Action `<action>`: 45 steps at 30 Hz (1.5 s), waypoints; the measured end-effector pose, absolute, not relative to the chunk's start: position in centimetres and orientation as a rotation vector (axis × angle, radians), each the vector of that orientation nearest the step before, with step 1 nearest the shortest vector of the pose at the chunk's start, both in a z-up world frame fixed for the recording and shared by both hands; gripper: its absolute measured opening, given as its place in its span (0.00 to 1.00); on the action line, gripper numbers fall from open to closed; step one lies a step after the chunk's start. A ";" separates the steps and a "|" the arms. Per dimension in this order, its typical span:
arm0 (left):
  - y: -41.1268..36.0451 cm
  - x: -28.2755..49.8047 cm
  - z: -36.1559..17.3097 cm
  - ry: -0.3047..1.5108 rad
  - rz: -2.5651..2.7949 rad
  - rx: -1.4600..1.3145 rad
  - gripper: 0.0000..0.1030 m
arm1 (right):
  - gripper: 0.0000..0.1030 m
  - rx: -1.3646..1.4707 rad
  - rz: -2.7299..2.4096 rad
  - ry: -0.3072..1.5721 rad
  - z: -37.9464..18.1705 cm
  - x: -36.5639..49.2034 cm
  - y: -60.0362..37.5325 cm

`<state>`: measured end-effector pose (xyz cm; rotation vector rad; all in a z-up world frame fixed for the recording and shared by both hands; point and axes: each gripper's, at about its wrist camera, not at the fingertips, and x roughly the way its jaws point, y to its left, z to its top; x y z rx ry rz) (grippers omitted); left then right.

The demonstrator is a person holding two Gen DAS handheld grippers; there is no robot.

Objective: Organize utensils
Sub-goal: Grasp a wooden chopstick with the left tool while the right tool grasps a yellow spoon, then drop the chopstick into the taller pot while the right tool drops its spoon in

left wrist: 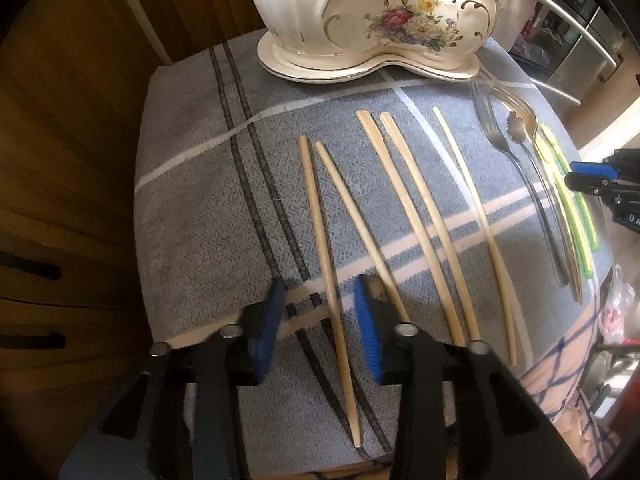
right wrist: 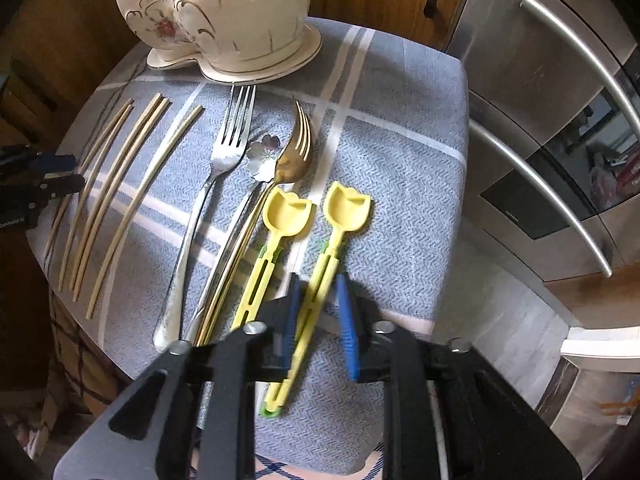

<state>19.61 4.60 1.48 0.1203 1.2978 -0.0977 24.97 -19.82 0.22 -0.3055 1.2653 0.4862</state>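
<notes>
Several pale chopsticks [left wrist: 412, 216] lie side by side on a grey-blue striped cloth [left wrist: 200, 200]. My left gripper [left wrist: 320, 320] is open, its blue pads either side of the leftmost chopstick [left wrist: 326, 268], low over the cloth. In the right wrist view my right gripper [right wrist: 320, 312] is open around the handle of the right-hand yellow spoon [right wrist: 332, 240]; a second yellow spoon [right wrist: 276, 236] lies just left of it. A silver fork [right wrist: 216, 184], a flower-ended utensil [right wrist: 262, 156] and a gold fork [right wrist: 292, 156] lie between spoons and chopsticks [right wrist: 116, 192].
A cream floral ceramic holder [left wrist: 380, 16] on its saucer stands at the cloth's far edge; it also shows in the right wrist view [right wrist: 224, 12]. Wooden cabinets [left wrist: 60, 120] are on the left. A steel fridge [right wrist: 540, 120] with long handles is on the right.
</notes>
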 end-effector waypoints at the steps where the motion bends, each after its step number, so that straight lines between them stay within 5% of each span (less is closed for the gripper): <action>1: 4.4 20.0 1.3 1.299 -0.090 0.121 0.16 | 0.10 -0.304 0.488 1.267 0.3 24.9 -19.8; 8: 4.7 21.2 1.3 1.321 -0.079 0.092 0.05 | 0.09 -0.244 0.492 1.276 0.6 25.8 -20.7; 16: 6.9 20.9 1.9 1.231 -0.100 -0.038 0.04 | 0.09 -0.119 0.515 1.175 2.8 26.2 -22.6; 31: 8.6 16.2 14.8 0.631 -0.181 -0.164 0.05 | 0.09 0.109 0.662 0.710 12.9 27.0 -20.4; 45: 6.0 27.2 20.9 0.261 -0.118 -0.108 0.05 | 0.09 0.103 0.626 0.546 15.0 32.1 -15.2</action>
